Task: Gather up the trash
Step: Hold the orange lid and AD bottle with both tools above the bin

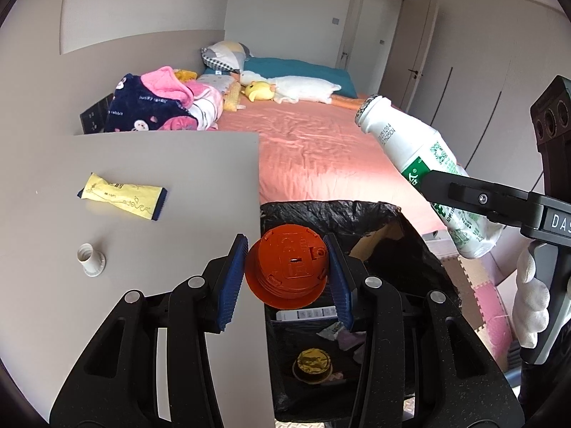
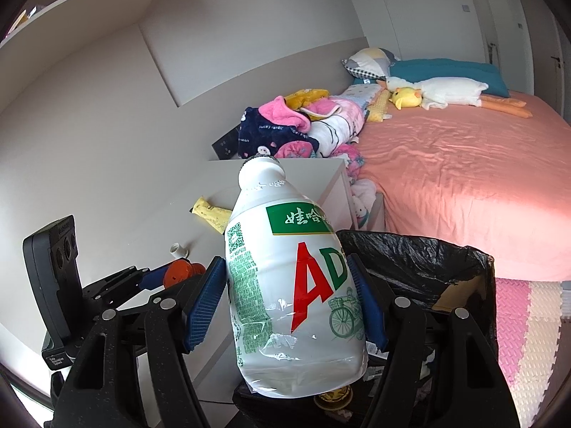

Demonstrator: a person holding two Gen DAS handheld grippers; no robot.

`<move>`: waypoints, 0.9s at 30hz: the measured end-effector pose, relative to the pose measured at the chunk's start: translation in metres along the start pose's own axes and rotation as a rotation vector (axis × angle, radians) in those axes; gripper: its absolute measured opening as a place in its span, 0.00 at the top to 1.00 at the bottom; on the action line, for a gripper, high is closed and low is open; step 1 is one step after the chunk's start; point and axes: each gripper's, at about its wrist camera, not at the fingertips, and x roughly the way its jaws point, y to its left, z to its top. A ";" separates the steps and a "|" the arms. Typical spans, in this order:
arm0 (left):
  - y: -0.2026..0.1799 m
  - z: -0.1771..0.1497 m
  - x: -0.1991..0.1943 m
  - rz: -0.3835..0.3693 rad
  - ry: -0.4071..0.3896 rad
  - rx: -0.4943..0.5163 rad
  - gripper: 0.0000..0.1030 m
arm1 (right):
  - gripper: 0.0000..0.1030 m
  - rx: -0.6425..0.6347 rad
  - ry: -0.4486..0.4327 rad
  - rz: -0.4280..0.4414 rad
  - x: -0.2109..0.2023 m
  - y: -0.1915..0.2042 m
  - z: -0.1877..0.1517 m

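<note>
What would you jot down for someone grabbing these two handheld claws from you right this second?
Left gripper: shut on the round orange plastic cap, over the black-lined trash bin.
Right gripper: shut on the white plastic drink bottle with green-red label, at the bin's edge.
Done: some scraps already lie in the bin.
Left: drop both, then fetch the yellow snack wrapper and small white bottle neck piece from the grey tabletop.
</note>
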 end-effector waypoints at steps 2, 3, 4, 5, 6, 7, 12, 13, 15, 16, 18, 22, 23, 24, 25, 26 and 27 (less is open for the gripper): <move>-0.005 0.001 0.003 -0.009 0.002 0.008 0.58 | 0.33 0.010 -0.006 -0.010 -0.004 -0.006 -0.001; -0.008 0.002 0.004 -0.014 0.004 0.011 0.58 | 0.33 0.014 -0.008 -0.014 -0.005 -0.008 -0.001; -0.010 0.002 0.006 -0.018 0.005 0.013 0.58 | 0.33 0.020 -0.012 -0.020 -0.008 -0.012 -0.001; -0.012 0.003 0.007 -0.023 0.006 0.015 0.58 | 0.33 0.024 -0.015 -0.023 -0.010 -0.013 -0.002; -0.014 0.003 0.008 -0.027 0.008 0.017 0.58 | 0.33 0.028 -0.017 -0.028 -0.012 -0.016 -0.002; -0.016 0.004 0.010 -0.031 0.009 0.020 0.58 | 0.33 0.032 -0.020 -0.034 -0.014 -0.019 -0.003; -0.025 0.006 0.020 -0.052 0.021 0.038 0.58 | 0.33 0.056 -0.035 -0.060 -0.023 -0.034 -0.005; -0.027 0.006 0.022 -0.057 0.024 0.043 0.58 | 0.33 0.062 -0.037 -0.067 -0.025 -0.037 -0.005; -0.031 0.007 0.026 -0.068 0.029 0.051 0.58 | 0.33 0.073 -0.041 -0.080 -0.027 -0.043 -0.007; -0.033 0.008 0.027 -0.073 0.031 0.056 0.58 | 0.33 0.080 -0.044 -0.088 -0.029 -0.047 -0.007; -0.037 0.009 0.031 -0.083 0.035 0.065 0.58 | 0.33 0.091 -0.048 -0.101 -0.032 -0.053 -0.008; -0.044 0.011 0.037 -0.104 0.041 0.080 0.58 | 0.33 0.110 -0.056 -0.126 -0.036 -0.062 -0.008; -0.046 0.012 0.038 -0.107 0.043 0.084 0.58 | 0.33 0.114 -0.058 -0.133 -0.037 -0.064 -0.009; -0.047 0.012 0.040 -0.111 0.044 0.088 0.58 | 0.33 0.117 -0.060 -0.139 -0.038 -0.066 -0.008; -0.048 0.012 0.041 -0.114 0.046 0.091 0.58 | 0.33 0.120 -0.061 -0.146 -0.039 -0.068 -0.008; -0.049 0.013 0.042 -0.117 0.048 0.094 0.58 | 0.33 0.123 -0.062 -0.151 -0.039 -0.070 -0.008; -0.050 0.013 0.043 -0.119 0.049 0.096 0.58 | 0.33 0.126 -0.064 -0.156 -0.039 -0.071 -0.008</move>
